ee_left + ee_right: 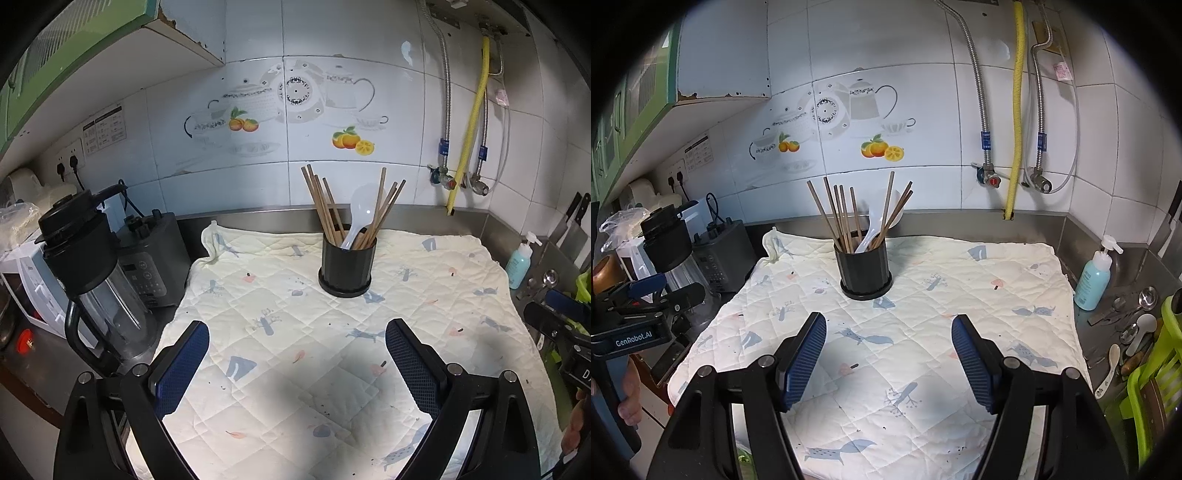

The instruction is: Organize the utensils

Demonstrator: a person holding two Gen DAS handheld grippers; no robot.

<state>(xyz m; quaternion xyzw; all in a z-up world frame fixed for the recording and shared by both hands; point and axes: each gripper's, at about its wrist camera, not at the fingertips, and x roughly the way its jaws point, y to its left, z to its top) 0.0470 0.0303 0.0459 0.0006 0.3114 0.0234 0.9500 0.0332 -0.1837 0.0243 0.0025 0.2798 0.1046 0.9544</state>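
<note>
A black utensil holder (346,266) stands on a quilted white cloth (280,332) near the back wall. It holds several wooden chopsticks (321,199) and a white spoon (360,214). The holder also shows in the right wrist view (865,271), with the chopsticks (842,214) and spoon (873,227). My left gripper (297,363) is open and empty above the cloth, in front of the holder. My right gripper (889,363) is open and empty too, also short of the holder. The left gripper's body shows at the left edge of the right wrist view (646,317).
A blender jug (92,273) and its base (151,258) stand left of the cloth. A blue soap bottle (1095,277) stands at the right. Spoons (1137,328) lie beside a green rack (1152,373) at the far right. Hoses and valves hang on the tiled wall (1015,110).
</note>
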